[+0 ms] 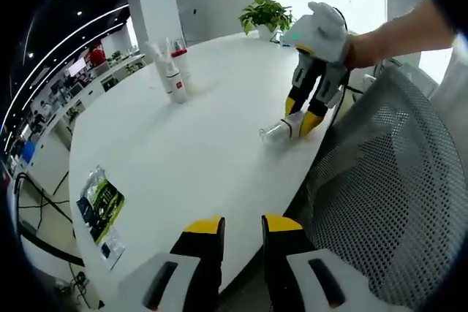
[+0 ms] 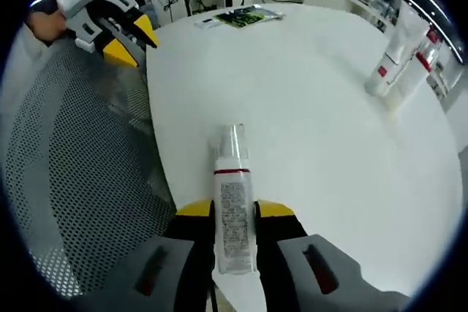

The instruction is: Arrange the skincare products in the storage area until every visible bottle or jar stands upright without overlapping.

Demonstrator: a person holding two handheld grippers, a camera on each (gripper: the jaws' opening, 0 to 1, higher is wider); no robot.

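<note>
A lying bottle point(image 2: 234, 206) was clamped by the R gripper point(image 2: 234, 213) near the table point(image 2: 314, 107) edge. L gripper point(image 1: 241, 226) was held apart, nothing btwn jaws.

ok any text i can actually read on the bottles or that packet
None can be read.
Bottle between the right gripper's fingers: white label with fine print under a red band, too small.
Standing bottles: red marks, blurred.
Green and black packet: print too small.
</note>
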